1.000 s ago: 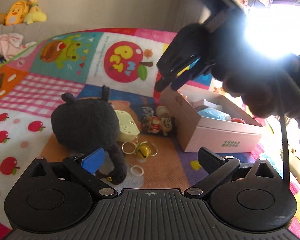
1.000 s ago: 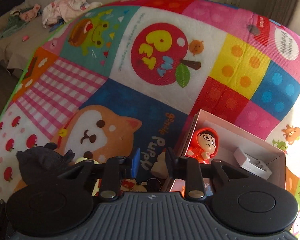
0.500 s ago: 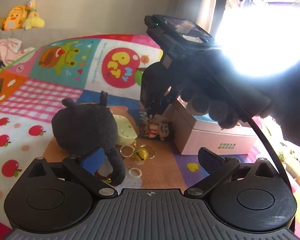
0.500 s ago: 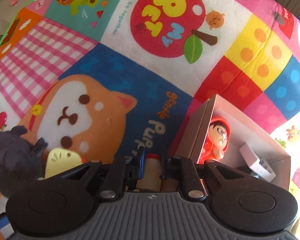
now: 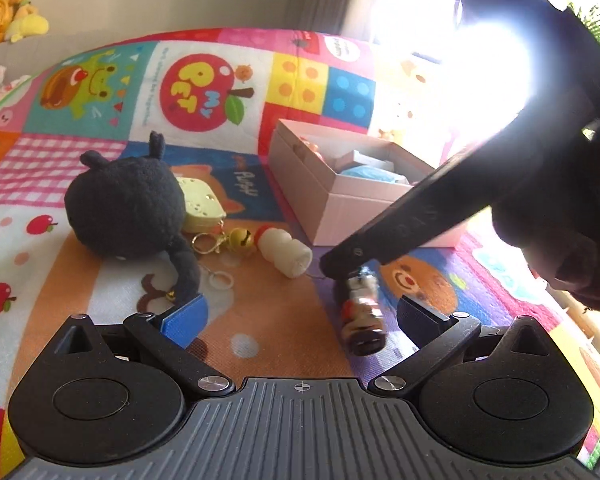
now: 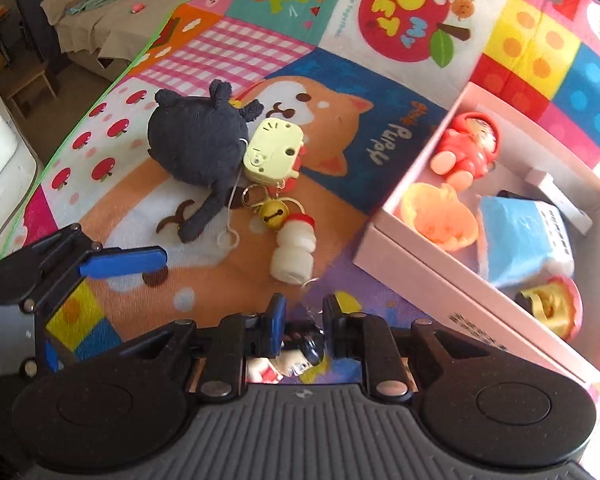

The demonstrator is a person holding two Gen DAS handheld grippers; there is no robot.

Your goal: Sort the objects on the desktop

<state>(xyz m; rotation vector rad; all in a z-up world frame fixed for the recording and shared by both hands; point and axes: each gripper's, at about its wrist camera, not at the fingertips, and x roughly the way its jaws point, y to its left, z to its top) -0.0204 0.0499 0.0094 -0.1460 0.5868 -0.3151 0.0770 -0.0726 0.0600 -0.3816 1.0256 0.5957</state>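
right tool [image 6: 303, 322] pressed together on a small figurine [image 5: 360, 312], now lifted off the mat just beside the pink box [image 6: 460, 264], ready for boxing; earlier it lay near the white bottle [image 6: 292, 252]. left tool [image 5: 300, 316] spread, empty.

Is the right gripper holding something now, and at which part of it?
Yes. The right gripper is shut on a small figurine, gripped at its top end where the keyring is; the body hangs below. The left gripper is open and empty.
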